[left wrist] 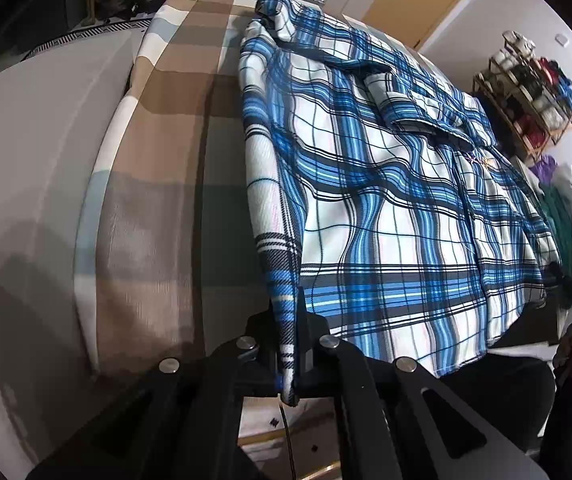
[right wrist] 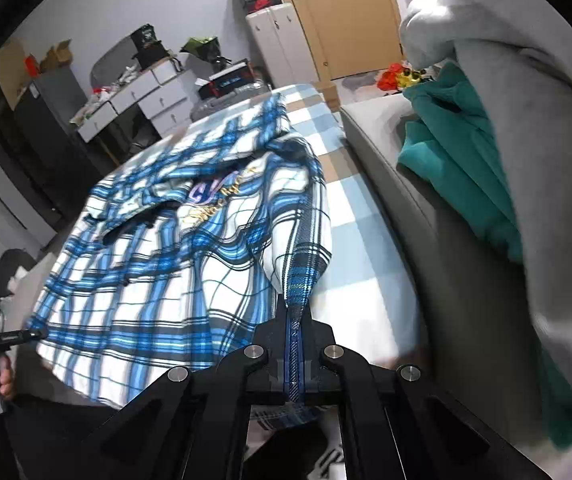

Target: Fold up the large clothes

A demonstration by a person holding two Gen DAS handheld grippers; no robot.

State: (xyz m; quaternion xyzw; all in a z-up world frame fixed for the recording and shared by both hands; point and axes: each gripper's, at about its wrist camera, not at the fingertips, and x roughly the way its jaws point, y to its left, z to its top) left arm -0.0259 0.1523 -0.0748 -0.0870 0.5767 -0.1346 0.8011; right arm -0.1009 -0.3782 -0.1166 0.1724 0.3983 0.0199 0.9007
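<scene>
Blue-white plaid shirt [left wrist: 386, 184] spread front-up on checked bedcover [left wrist: 181, 92]. L gripper [left wrist: 288, 354] & R gripper [right wrist: 297, 354] each clamped tight on a bottom corner. Judged light, soft, floppy; best pinched at hem corners w/ cloth kept taut.

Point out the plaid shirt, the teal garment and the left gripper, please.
plaid shirt [left wrist: 386, 200]: left wrist view, middle of its front panel.
teal garment [right wrist: 458, 128]: right wrist view, folded upper part.
left gripper [left wrist: 288, 360]: left wrist view, between fingertips clamping the shirt's edge.
</scene>
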